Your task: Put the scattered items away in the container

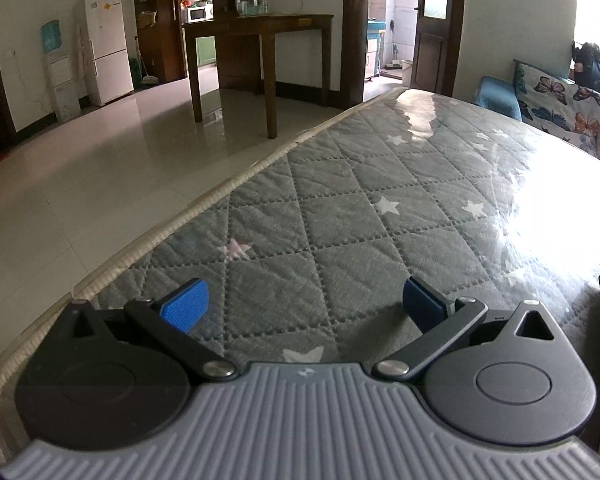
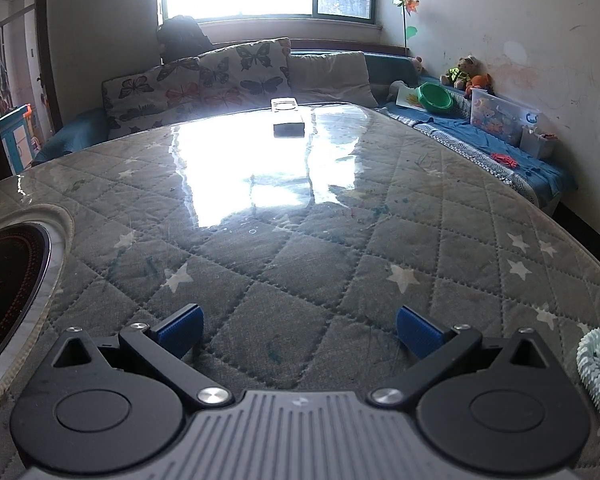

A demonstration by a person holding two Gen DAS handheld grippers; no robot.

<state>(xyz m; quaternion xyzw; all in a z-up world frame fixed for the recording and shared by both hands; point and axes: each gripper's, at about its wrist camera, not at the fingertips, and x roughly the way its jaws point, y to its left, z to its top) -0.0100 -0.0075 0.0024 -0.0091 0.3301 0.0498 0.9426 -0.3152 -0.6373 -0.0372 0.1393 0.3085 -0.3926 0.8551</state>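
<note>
Glare first: window light washes over the far half of the table [image 2: 340, 240] in the right wrist view, so the small dark box-like item [image 2: 288, 125] at twelve o'clock shows only as a silhouette with a pale strip behind it; what it is cannot be made out. At nine o'clock a round black inset [image 2: 8, 288] with red markings is cut by the frame edge; at four o'clock a pale green ribbed coil [image 2: 598, 372] pokes in, most of it out of frame, touching the quilted cover. No container can be identified on the table from either view; a clear toy-filled bin [image 2: 496, 114] sits off on the sofa at two o'clock.

The right gripper [image 2: 300, 330] hangs low over the grey star-patterned quilt under clear film, blue pads spread wide, nothing between them; the left gripper [image 1: 306, 306] likewise gapes empty, near the table's cream-piped edge [image 1: 204, 204] that runs off toward eleven o'clock.

Left wrist view beyond: tiled floor, a wooden side table [image 1: 260, 40] at twelve, a white fridge [image 1: 108, 46] at ten; butterfly cushions [image 1: 560, 100] at two, partly cropped.
</note>
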